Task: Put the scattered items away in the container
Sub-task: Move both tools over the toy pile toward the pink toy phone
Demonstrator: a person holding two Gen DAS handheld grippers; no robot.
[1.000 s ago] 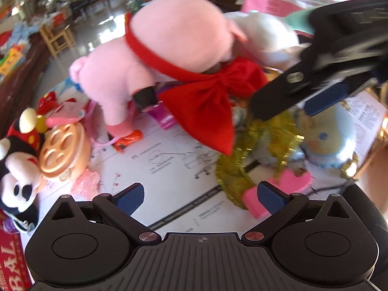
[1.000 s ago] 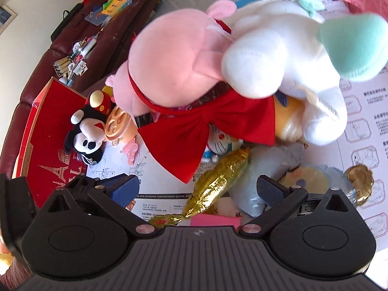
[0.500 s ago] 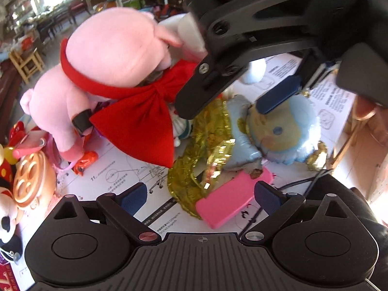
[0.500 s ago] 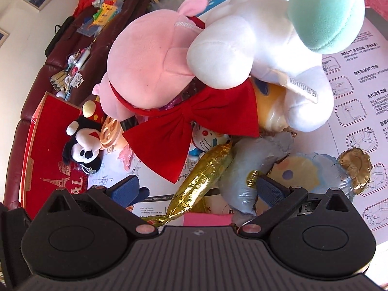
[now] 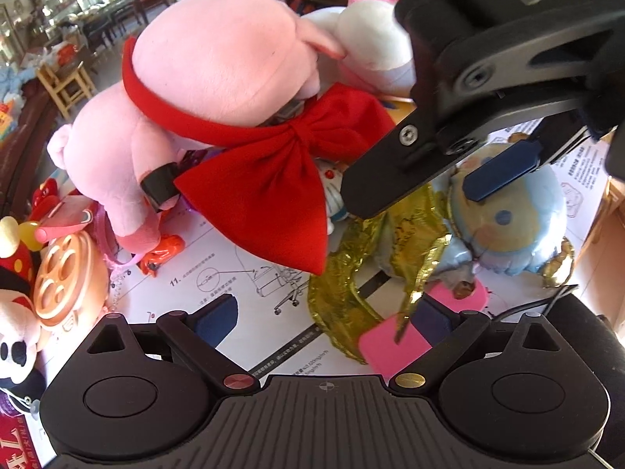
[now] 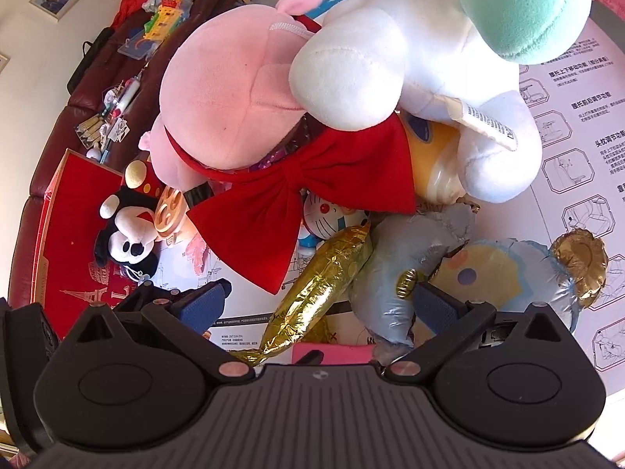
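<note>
On the instruction sheet [image 5: 218, 273] that covers the tabletop, the toys lie heaped together. At the centre a pink plush pig [image 6: 234, 90] with a big red bow [image 6: 312, 195] leans against a white plush [image 6: 410, 62] with a mint-green ear [image 6: 527, 4]. Only the right wrist view shows that ear, the plush's sewn label, a Doraemon figure [image 6: 332, 219] tucked under the bow, and a red box lid [image 6: 74, 242] at the left under a Mickey Mouse plush [image 6: 125, 234]. The left wrist view alone shows a pink card [image 5: 394, 346] lying beside the crumpled gold foil balloon [image 5: 340, 293], and the face of the pale blue foil balloon [image 5: 504, 226].

Beside Mickey sits an orange round toy [image 5: 62, 277].

The left hand-held gripper [image 5: 324, 312] hovers low over the sheet, its blue pads spread wide, with nothing between them. The right hand-held gripper [image 6: 320, 301] is likewise spread and empty, held above the foil balloons; seen from the left wrist view it reaches in from the upper right, its fingers slanting down over the blue balloon.
</note>
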